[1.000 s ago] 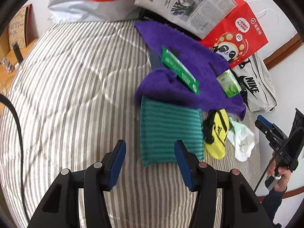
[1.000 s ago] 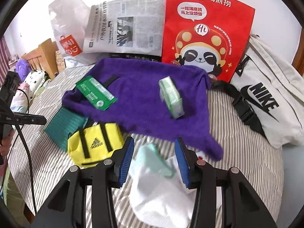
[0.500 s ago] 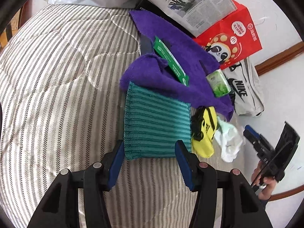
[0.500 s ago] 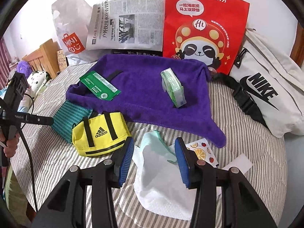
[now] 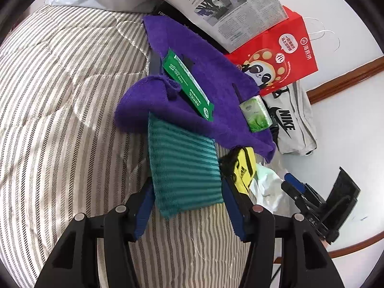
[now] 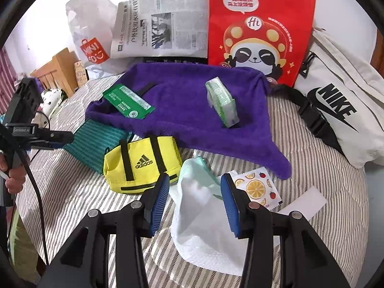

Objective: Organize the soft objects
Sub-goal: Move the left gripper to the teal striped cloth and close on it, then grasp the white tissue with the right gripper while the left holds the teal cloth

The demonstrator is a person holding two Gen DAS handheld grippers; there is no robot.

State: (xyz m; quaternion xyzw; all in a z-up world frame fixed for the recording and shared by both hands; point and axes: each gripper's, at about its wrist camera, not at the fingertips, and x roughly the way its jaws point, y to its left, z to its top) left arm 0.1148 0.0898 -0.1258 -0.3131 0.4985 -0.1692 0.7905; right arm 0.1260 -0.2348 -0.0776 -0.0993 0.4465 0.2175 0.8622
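Two grippers are working over soft things on a striped bed.

The teal cloth [image 5: 183,168] is lying flat on the bedcover [image 5: 60,120], its far edge tucked under the purple towel [image 5: 216,91], and the left gripper [image 5: 186,206] is straddling its near end with fingers apart, not pressing it. A yellow pouch [image 6: 141,163] is sitting just beside the cloth. Next to the pouch, a white tissue [image 6: 204,228] with a pale green cloth [image 6: 199,170] on it is lying between the spread, unclamped fingers of the right gripper [image 6: 194,201]. A green packet [image 6: 128,104] and a tissue pack [image 6: 222,102] are resting on the towel. A fruit-print sachet [image 6: 256,187] is lying near the right gripper. Behind, a newspaper [image 6: 160,24], a red bag [image 6: 259,28] and a white bag [image 6: 340,105] are standing by the wall.
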